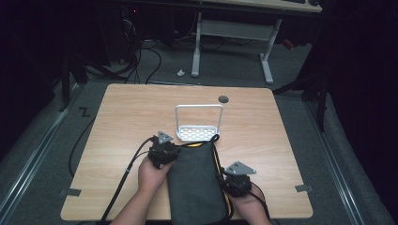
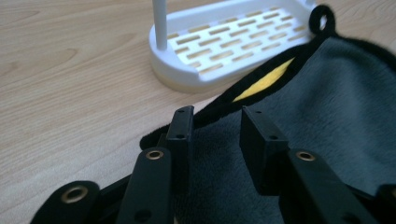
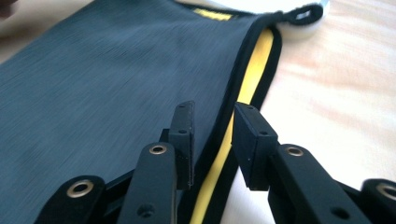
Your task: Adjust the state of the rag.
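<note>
A dark grey cloth with black trim and a yellow underside lies folded at the near middle of the wooden table. Its far end, with a black loop, touches a white slotted rack with an arched handle. My left gripper is at the cloth's far left corner. In the left gripper view its jaws stand apart over the cloth edge, with the rack just ahead. My right gripper is at the cloth's right edge; its jaws stand apart astride the trim and yellow strip.
A dark round grommet hole sits in the table beyond the rack. Black cables trail from the left gripper off the near edge. White desk legs and floor cables stand beyond the table. Bare wood lies left and right of the cloth.
</note>
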`<state>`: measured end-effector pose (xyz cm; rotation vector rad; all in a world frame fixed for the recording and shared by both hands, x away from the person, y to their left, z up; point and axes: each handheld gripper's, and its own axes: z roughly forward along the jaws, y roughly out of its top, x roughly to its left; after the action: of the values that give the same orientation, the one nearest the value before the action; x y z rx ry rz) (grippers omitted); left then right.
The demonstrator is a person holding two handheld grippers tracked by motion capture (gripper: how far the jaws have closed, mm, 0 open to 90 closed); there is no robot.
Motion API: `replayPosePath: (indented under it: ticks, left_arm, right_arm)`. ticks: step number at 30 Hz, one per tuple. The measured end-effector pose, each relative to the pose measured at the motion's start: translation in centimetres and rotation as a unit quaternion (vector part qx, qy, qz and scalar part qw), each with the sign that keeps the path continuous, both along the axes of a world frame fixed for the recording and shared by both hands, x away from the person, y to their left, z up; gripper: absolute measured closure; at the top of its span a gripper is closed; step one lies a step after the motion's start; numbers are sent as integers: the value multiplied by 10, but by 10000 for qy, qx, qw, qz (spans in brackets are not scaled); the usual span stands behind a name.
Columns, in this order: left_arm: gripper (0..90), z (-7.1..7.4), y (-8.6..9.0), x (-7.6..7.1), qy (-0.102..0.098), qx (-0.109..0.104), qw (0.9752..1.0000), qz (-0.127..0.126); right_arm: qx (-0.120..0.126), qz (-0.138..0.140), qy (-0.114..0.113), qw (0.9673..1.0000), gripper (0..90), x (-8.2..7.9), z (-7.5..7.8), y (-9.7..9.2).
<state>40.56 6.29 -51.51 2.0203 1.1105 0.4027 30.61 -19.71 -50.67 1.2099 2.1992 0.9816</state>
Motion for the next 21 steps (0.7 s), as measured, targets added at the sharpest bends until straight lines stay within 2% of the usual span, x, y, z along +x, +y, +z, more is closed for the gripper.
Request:
replayPosePath:
  ticks: [2, 4, 5, 7, 8, 14, 21]
  left_arm:
    - [684, -3, -2, 0, -57, 93, 9999, 37]
    - [688, -6, -3, 1, -56, 125, 9999, 78]
    - [694, -8, -3, 2, -55, 177, 9998, 106]
    - [707, -12, -1, 5, -72, 235, 9996, 168]
    - [714, -13, -1, 6, -78, 214, 9996, 169]
    - [736, -16, -2, 11, -68, 47, 9998, 198]
    - [735, -16, -9, 4, -37, -34, 9999, -95]
  right_arm:
    - [32, -81, 110, 9999, 687, 21, -3, 6]
    - [-198, -167, 99, 9996, 708, 38, -8, 13]
    - [-193, -223, 158, 9994, 725, 45, -12, 14]
    - [-314, -317, 221, 9988, 734, 54, -18, 14]
    - [-233, -375, 231, 9988, 735, 56, -19, 12]
    - [-259, -422, 260, 9984, 740, 51, -18, 6]
    - [-195, -389, 303, 9986, 739, 27, -18, -4]
